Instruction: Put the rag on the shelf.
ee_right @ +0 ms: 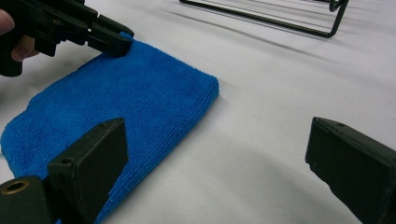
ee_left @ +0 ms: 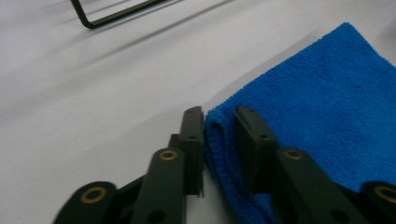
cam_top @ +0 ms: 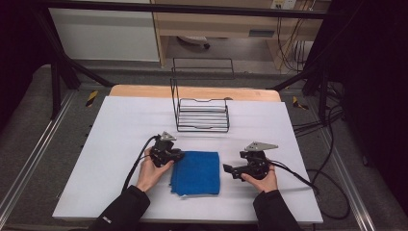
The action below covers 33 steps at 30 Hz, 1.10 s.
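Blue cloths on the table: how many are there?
1. The folded blue cloth lies near the table's front edge between the two grippers; the left gripper has its jaws around the cloth's edge. Nothing seems hidden.

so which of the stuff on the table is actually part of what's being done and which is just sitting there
In use:
- blue cloth, folded flat on the table
- left gripper, jaws around the cloth's edge
- right gripper, jaws wide open beside the cloth

Lying about:
- black wire rack, farther back, apart from the cloth
- white table cover
- cables off the right side
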Available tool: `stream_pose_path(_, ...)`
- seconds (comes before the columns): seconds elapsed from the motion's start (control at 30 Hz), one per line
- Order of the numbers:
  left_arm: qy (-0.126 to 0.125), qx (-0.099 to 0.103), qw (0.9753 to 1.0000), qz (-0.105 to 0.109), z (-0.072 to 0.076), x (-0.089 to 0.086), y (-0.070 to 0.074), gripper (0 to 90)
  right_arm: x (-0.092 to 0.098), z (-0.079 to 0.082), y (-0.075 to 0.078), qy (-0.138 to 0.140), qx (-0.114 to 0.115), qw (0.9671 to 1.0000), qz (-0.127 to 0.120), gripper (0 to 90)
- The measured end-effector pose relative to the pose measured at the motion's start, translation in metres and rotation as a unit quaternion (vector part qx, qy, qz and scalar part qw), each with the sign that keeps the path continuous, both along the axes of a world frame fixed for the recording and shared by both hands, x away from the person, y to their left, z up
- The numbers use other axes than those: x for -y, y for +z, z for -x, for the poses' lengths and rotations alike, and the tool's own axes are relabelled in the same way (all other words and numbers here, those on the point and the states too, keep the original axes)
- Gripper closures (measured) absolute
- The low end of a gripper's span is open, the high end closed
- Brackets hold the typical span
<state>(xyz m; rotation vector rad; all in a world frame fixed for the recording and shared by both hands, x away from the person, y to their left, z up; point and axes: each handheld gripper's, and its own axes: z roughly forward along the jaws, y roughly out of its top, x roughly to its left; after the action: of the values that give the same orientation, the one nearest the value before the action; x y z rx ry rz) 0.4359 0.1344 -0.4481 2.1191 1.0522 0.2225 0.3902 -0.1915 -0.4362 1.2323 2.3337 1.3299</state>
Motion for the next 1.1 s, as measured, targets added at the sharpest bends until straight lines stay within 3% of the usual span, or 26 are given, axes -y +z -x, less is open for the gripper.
stream_pose_path(0.2, 0.003, 0.002, 1.0000, -0.002, 0.003, 0.002, 0.000, 80.9, -0.006, -0.004, 0.002, -0.008, 0.004, 0.9999, -0.010, 6.9)
stream_pose_path(0.37, 0.001, 0.015, 0.9999, -0.008, 0.005, 0.004, -0.002, 81.4, -0.017, -0.012, 0.005, -0.009, 0.011, 0.9999, -0.006, 3.4)
stream_pose_path(0.47, 0.000, 0.021, 0.9998, -0.006, 0.006, 0.003, -0.003, 81.4, -0.027, -0.018, 0.005, -0.018, 0.002, 0.9998, 0.004, 4.0)
stream_pose_path(0.73, -0.002, 0.023, 0.9997, -0.001, 0.006, 0.001, -0.004, 81.3, -0.044, -0.038, -0.002, -0.020, -0.011, 0.9997, 0.006, 29.1)
stream_pose_path(0.87, -0.004, 0.025, 0.9997, -0.002, 0.006, 0.001, -0.004, 81.3, -0.047, -0.038, -0.011, -0.023, -0.015, 0.9992, 0.028, 42.5)
stream_pose_path(1.1, -0.006, 0.025, 0.9997, 0.001, 0.006, 0.001, -0.004, 81.3, -0.051, -0.037, -0.019, -0.015, -0.026, 0.9988, 0.038, 61.3)
